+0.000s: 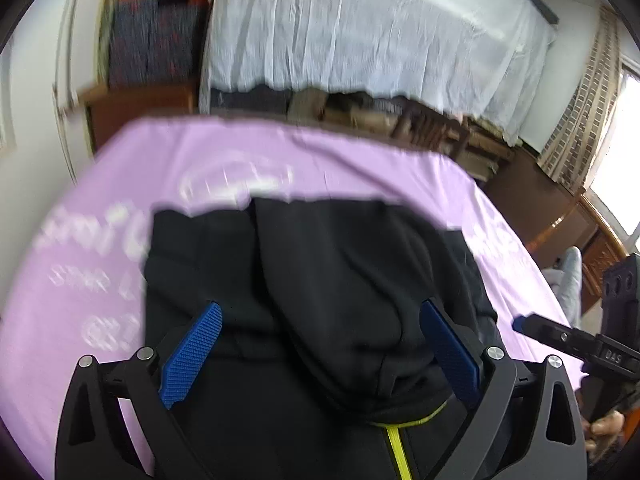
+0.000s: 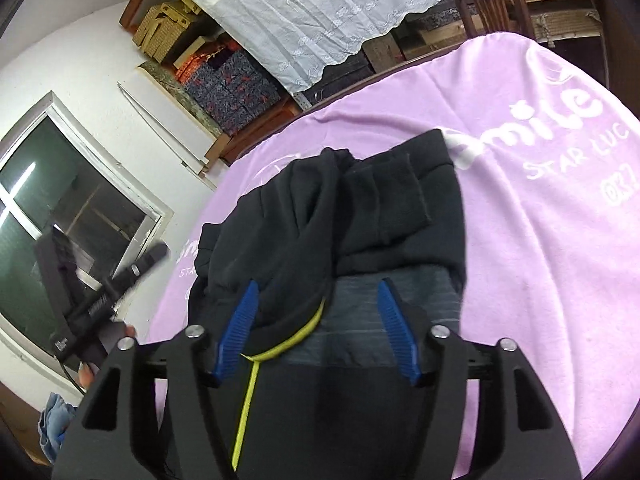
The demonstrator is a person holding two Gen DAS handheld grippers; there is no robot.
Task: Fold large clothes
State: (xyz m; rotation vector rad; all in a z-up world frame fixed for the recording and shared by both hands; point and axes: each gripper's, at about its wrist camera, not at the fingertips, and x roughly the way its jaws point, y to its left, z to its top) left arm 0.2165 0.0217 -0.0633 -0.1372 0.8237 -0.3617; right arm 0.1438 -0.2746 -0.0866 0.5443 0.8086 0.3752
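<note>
Black jacket (image 2: pixel 360 216) lying in a loose heap on the lilac blanket (image 2: pixel 540 240) that covers the surface, placed roughly mid-cloth so there is room all round for folding. Sleeve and cuffed hem thrown across the body, yellow zip (image 2: pixel 244 408) running toward the near edge, grey striped lining (image 2: pixel 392 304) exposed where the front has flopped open. Bunched, not yet squared: judged an early stage, with flattening wanted before any clean fold

Right tool (image 2: pixel 318 330) poised over the collar end, angled downward, blue pads (image 2: pixel 240 328) standing well apart and pressing on nothing; fabric lies below and between them but hangs from neither. Probably spread like this to take a fresh bite of the zip edge or collar

Left tool (image 1: pixel 320 352) likewise wide open above the same garment, seen from the other side, textured blue pads (image 1: pixel 192 356) clear of the cloth, a fold of black fabric bulging up between them without being pinched. Its picture smeared, so finer detail not to be had. Right tool's fingertip just visible at the edge of the left view, held out over the blanket beside the jacket

Both tools empty, then, and the jacket resting wholly on the blanket under its own weight. Thick, soft cloth likely to slump and drag the blanket's nap if pulled sideways; lifting an edge clear first looks the safer approach
</note>
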